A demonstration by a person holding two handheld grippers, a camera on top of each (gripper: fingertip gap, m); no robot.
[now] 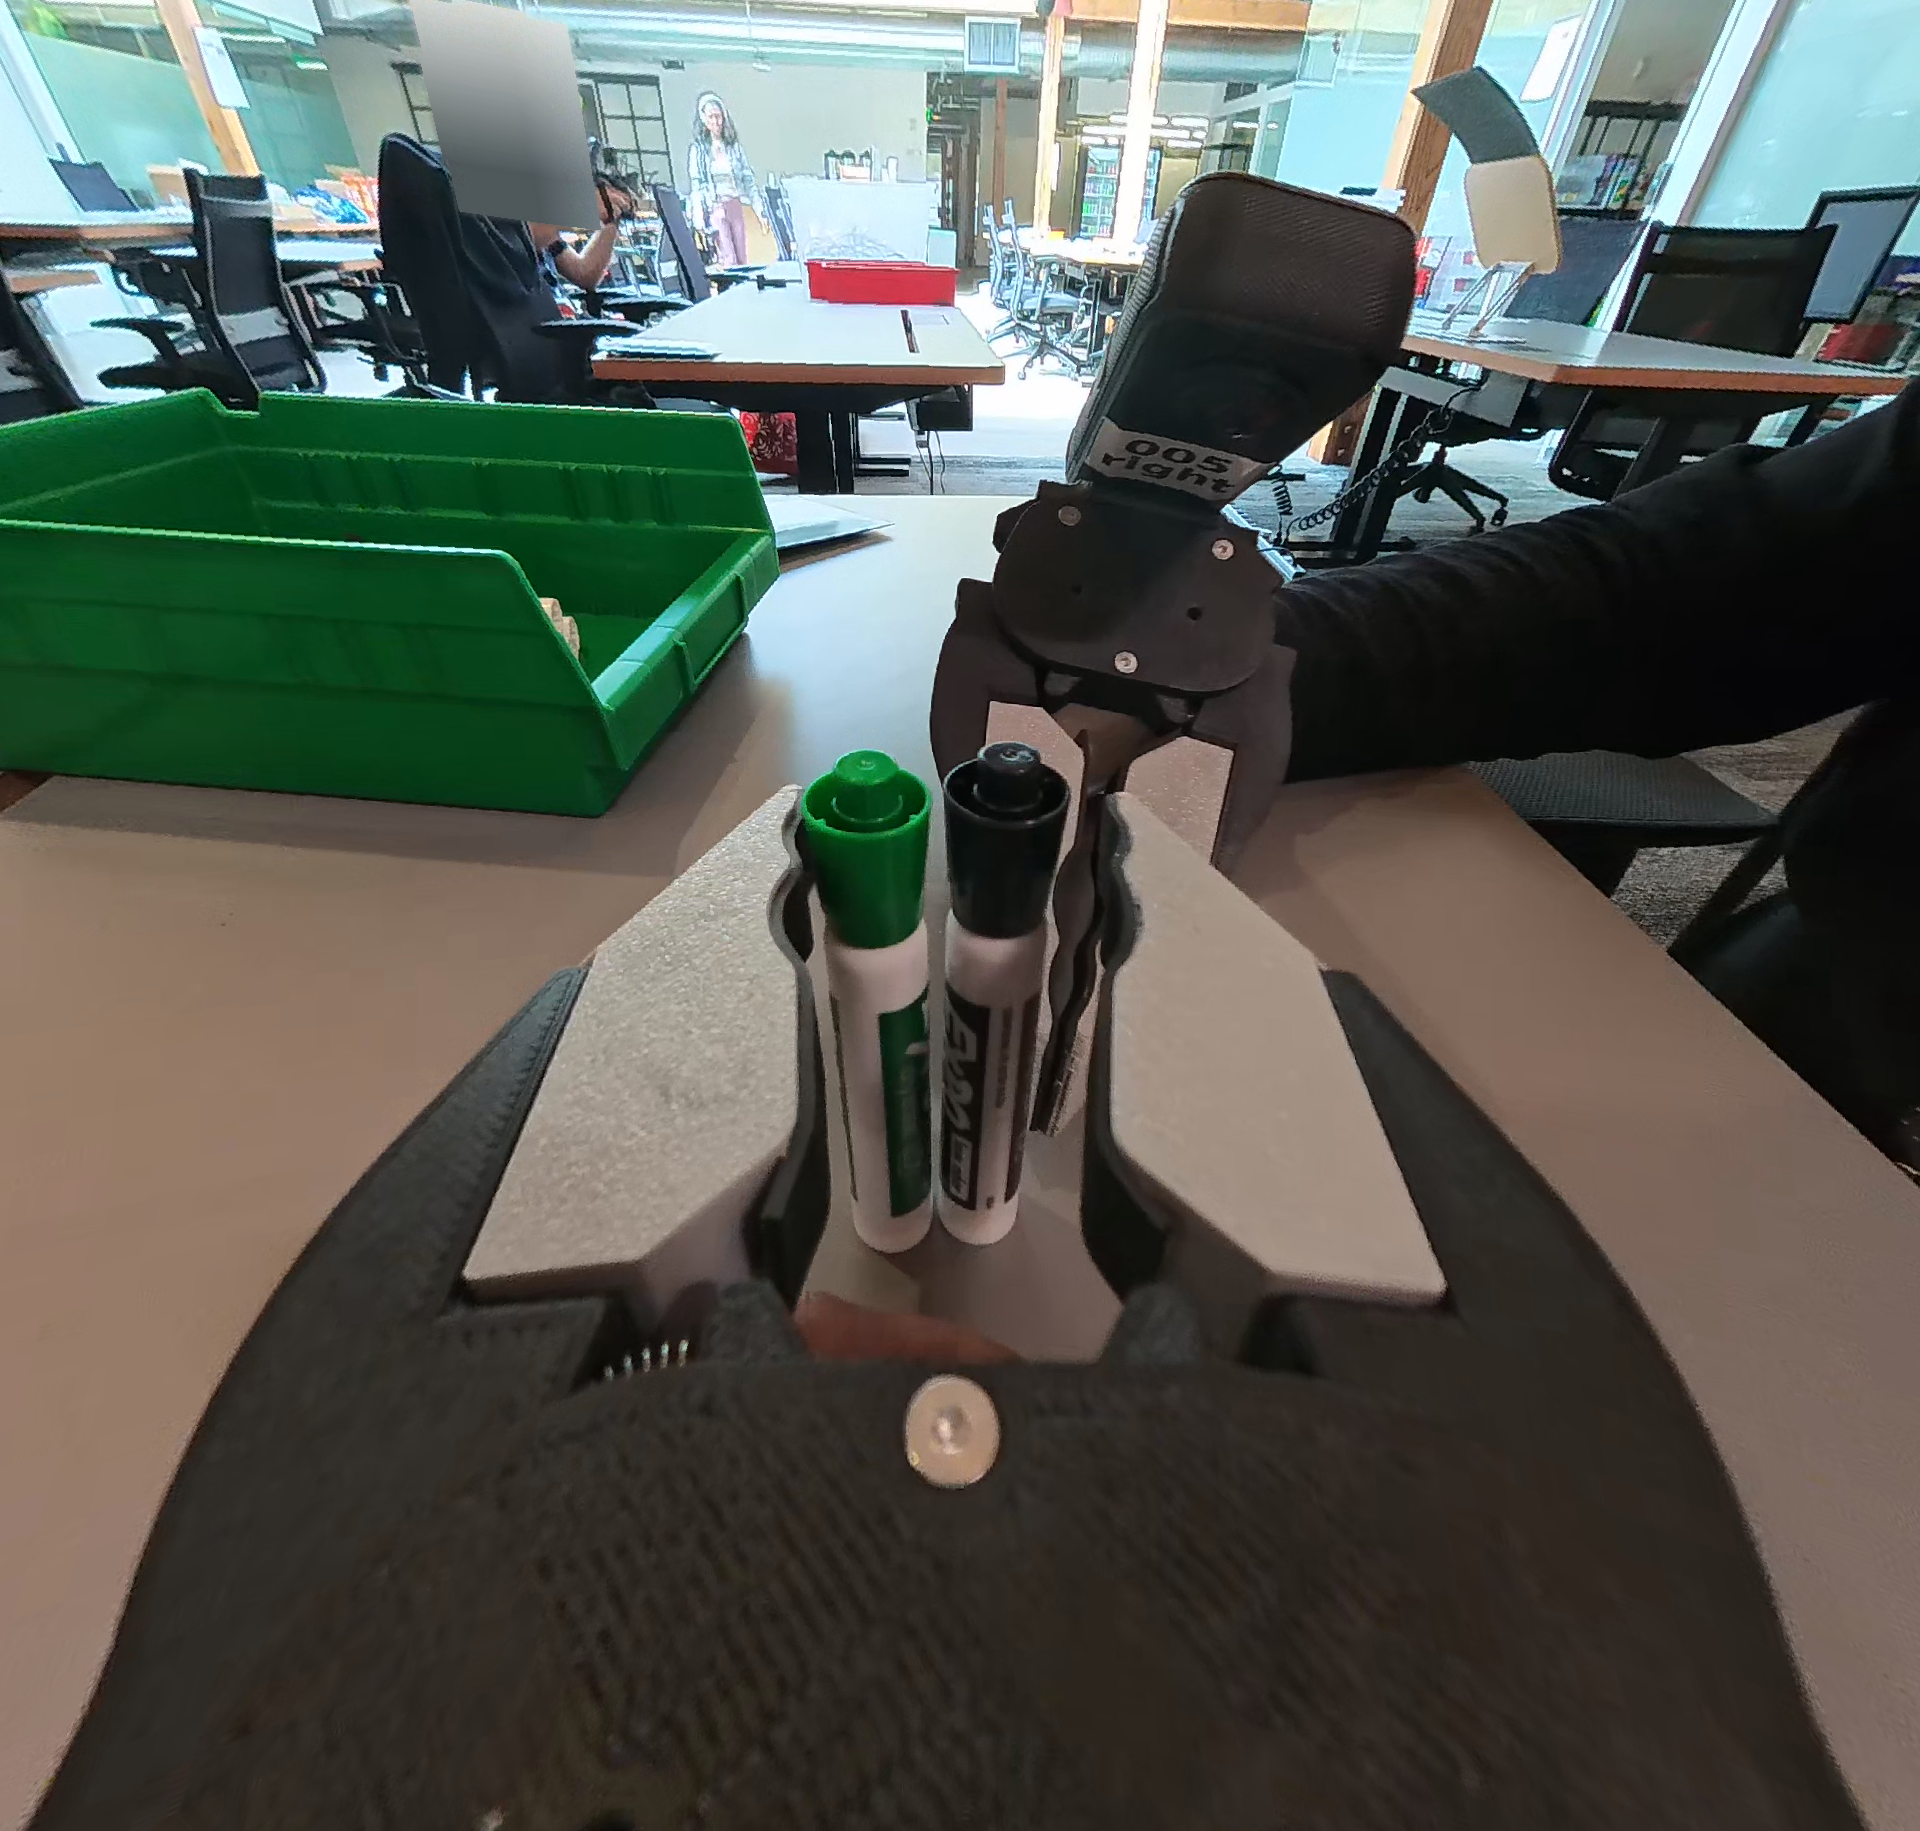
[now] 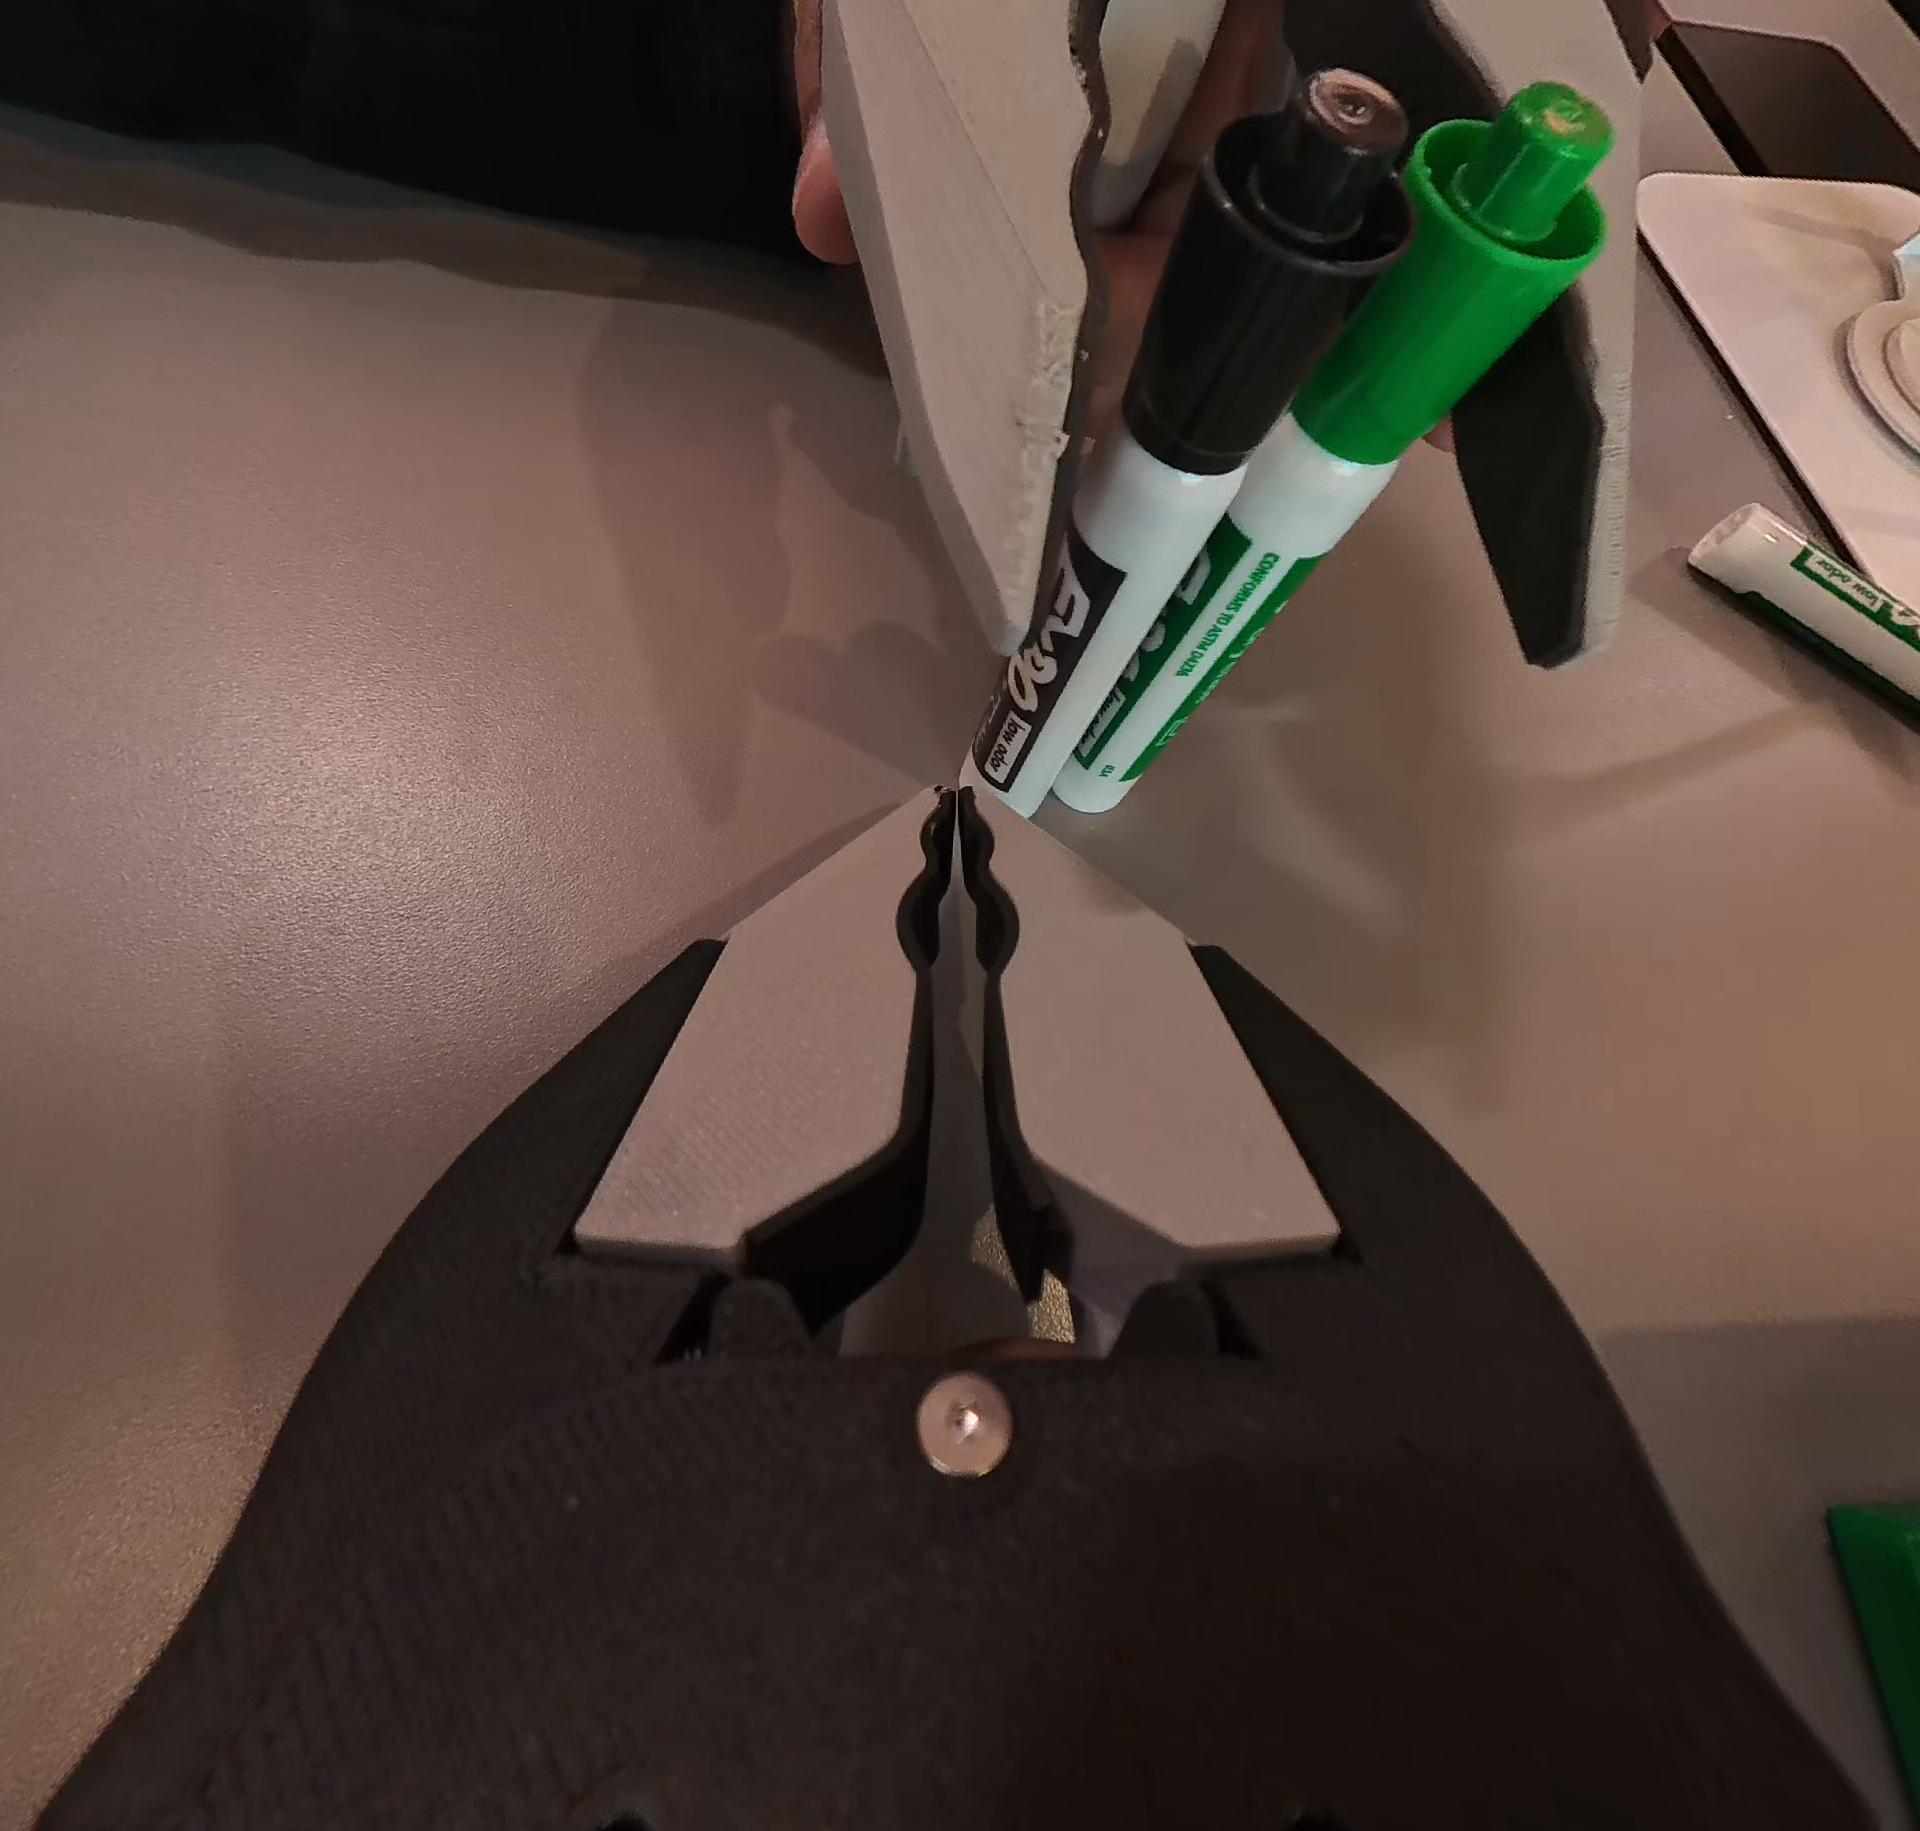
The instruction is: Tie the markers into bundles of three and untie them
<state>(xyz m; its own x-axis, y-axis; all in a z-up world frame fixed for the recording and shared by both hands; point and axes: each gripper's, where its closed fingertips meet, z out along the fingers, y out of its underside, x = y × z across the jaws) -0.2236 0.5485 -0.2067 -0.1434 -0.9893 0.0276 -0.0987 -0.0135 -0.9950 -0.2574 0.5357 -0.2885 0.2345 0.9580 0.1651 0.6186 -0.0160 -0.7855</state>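
Green marker (image 1: pixel 871 971) and black marker (image 1: pixel 995 981) lie side by side, long axes along left gripper (image 1: pixel 951 846); fingers flank pair, contact probably loose. Right gripper (image 2: pixel 951 794) closed, apparently empty, tips near markers' butt ends. Third marker (image 2: pixel 1808 597) far right on table (image 2: pixel 312 638).

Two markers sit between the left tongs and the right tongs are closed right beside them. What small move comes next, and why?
Probably fetch the third marker lying apart on the table with the right tongs. The left tongs have only the green marker and the black marker between them, and a bundle takes three. The right tongs look shut, so they would open first.
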